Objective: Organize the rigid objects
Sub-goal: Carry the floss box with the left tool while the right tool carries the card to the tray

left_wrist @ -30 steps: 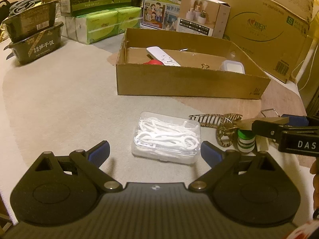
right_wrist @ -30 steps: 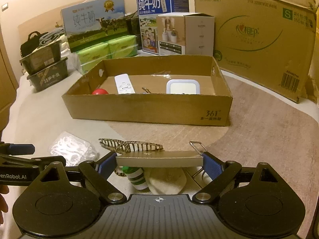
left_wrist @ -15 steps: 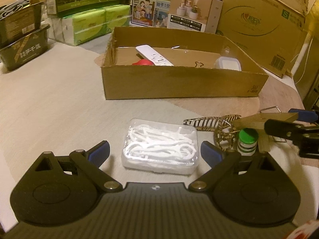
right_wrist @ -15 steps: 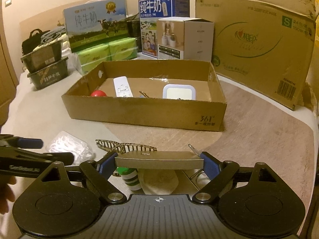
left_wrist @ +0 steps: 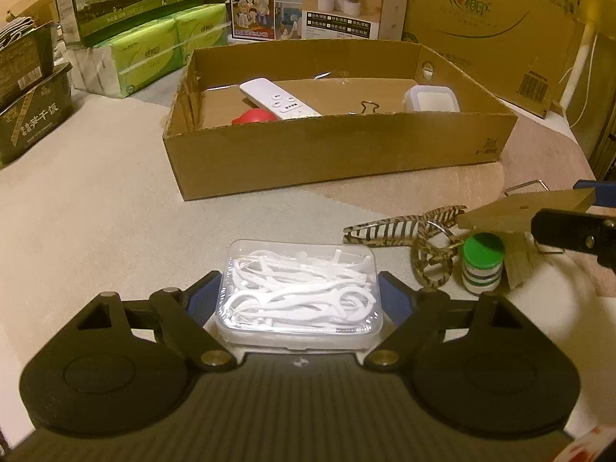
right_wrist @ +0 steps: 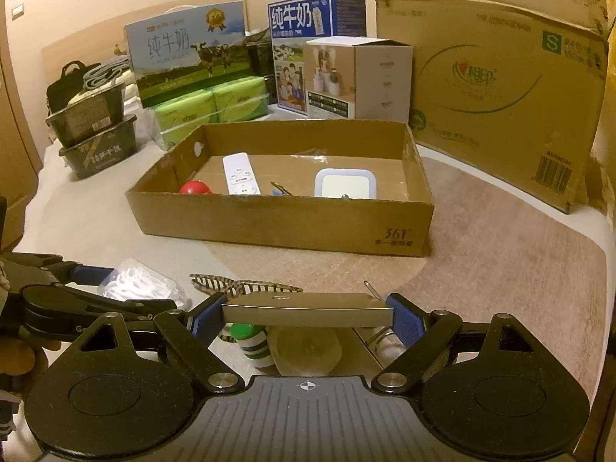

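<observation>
Clear plastic floss-pick box (left_wrist: 299,296) lies on the counter (left_wrist: 96,208) at 6 o'clock of the cardboard box (left_wrist: 338,150); the left hand-held gripper (left_wrist: 299,294) has just been closing, blue pads touching its sides. The right hand-held gripper (right_wrist: 307,310) grasps a flat metal bar (right_wrist: 306,310) at its ends.

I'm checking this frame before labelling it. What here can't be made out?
- Red object in the cardboard box: the front wall hides its lower part in both views.
- Pale round item, right wrist view: the held metal bar covers its top.
- Small clip: too small.
</observation>
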The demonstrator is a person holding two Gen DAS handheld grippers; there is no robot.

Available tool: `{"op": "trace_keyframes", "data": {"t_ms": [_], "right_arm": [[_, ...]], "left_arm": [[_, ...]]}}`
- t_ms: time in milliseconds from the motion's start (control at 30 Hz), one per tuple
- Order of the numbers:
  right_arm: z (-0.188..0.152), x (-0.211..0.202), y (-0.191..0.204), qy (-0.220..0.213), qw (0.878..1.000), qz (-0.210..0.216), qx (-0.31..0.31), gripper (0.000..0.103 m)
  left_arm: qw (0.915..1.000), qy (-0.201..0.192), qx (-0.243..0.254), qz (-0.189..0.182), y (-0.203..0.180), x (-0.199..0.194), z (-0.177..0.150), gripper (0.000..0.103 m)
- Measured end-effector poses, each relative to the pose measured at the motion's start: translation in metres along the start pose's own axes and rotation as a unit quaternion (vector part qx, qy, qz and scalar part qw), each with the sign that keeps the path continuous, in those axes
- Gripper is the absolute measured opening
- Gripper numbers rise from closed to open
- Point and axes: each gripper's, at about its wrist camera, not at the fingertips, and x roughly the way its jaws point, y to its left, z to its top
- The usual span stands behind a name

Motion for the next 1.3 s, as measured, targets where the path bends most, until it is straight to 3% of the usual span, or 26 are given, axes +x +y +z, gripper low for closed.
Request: {"op": "trace_keyframes", "data": {"t_ms": [633,1300], "right_arm": [[0.011,-0.048,0.002,-0.038,0.999,0.013,0.000,0.087],[0.043,-0.062,-0.014,-0.066,0.997,0.012,-0.022,0.087]], "left_arm": [[0.9997,-0.017,-0.017,0.002,-0.015,-0.061,-0.009,0.084],[0.9991,-0.042,0.003,0.007,-0.024,-0.078,0.028,0.084]]}}
